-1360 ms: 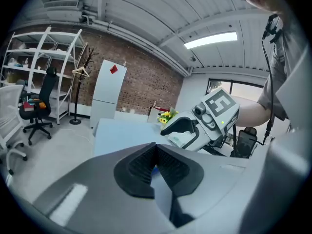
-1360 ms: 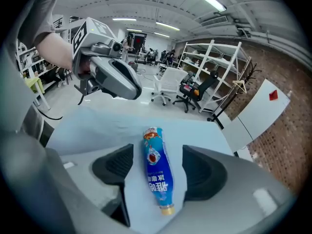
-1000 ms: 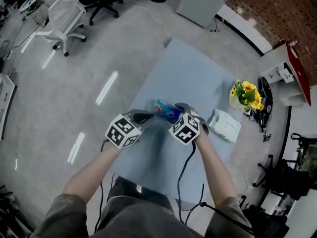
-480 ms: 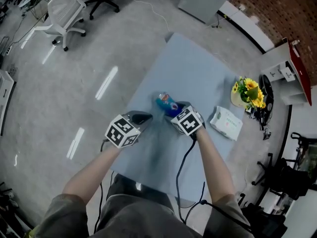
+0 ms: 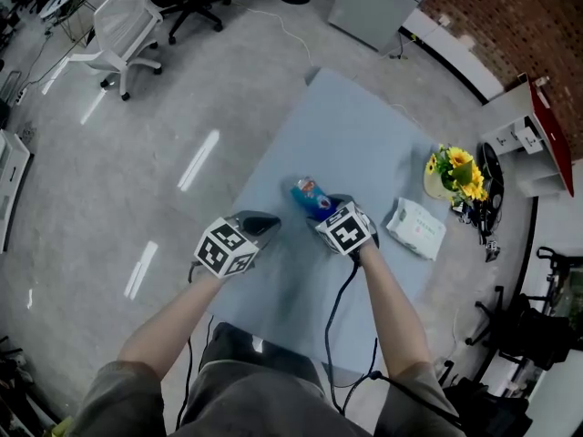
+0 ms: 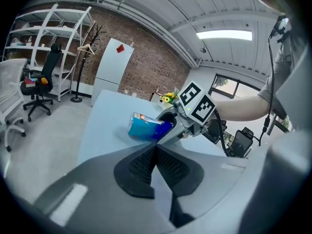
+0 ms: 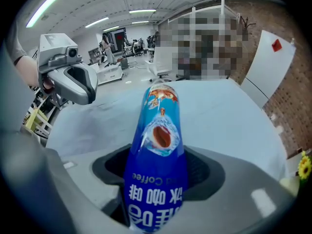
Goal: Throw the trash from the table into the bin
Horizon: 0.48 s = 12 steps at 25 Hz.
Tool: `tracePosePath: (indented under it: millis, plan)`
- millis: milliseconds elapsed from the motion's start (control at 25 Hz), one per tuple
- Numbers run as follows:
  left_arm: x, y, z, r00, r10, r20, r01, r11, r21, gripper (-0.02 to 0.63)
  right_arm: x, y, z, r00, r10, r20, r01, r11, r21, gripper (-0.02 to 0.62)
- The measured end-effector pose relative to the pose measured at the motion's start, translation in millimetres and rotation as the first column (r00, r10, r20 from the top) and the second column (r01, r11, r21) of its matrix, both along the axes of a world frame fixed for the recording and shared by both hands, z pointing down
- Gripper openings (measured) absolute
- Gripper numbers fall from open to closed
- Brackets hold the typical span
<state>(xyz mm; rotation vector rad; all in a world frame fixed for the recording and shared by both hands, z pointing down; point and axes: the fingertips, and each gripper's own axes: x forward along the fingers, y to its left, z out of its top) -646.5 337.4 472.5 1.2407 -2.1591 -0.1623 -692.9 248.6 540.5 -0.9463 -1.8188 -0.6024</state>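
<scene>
Blue, glossy film fills the right gripper view: a blue coffee packet (image 7: 158, 145) is clamped near its lower end between the jaws of the right gripper (image 5: 330, 209), and most of its length stands out beyond them. The left gripper (image 6: 155, 167) is seen just beside it, a little nearer the person, with its jaws pressed together and nothing between them. Both are held over the near part of the pale blue table (image 5: 364, 144); the packet is tilted above the tabletop, though whether its far end touches the surface cannot be told. Further right on the table a white wipes pack (image 5: 416, 228) is lying flat, and beyond that a pot of yellow flowers (image 5: 453, 173) is set near the table's edge. Well apart, across the grey floor, a white office chair (image 5: 118, 30) is parked. No bin is shown in any view. The likeliest trouble is judged to be a slip: the wrapper looks slick and is pinched only at one end, so a quick swing could let it pivot or slide out before the bin is reached. Because the bin must first be found, a turn made without looking could bring an arm against the flowers. The wipes pack may also count as trash and could be overlooked.
</scene>
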Motion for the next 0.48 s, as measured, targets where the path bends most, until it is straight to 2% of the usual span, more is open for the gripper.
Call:
tracePosePath:
  millis: [280, 480]
  plan:
    - [13, -6, -7, 1.0, -0.002, -0.003, 0.002, 1.0, 0.007, -0.002, 13, -2, -12, 0.999, -0.028, 0.041, 0.026, 0.999, 0.045, 0.305]
    - [9, 5, -33, 0.999, -0.021, 0.037, 0.02, 0.999, 0.028, -0.002, 13, 7, -41, 0.996, -0.013, 0.085, 0.012, 1.0, 0.013, 0.305]
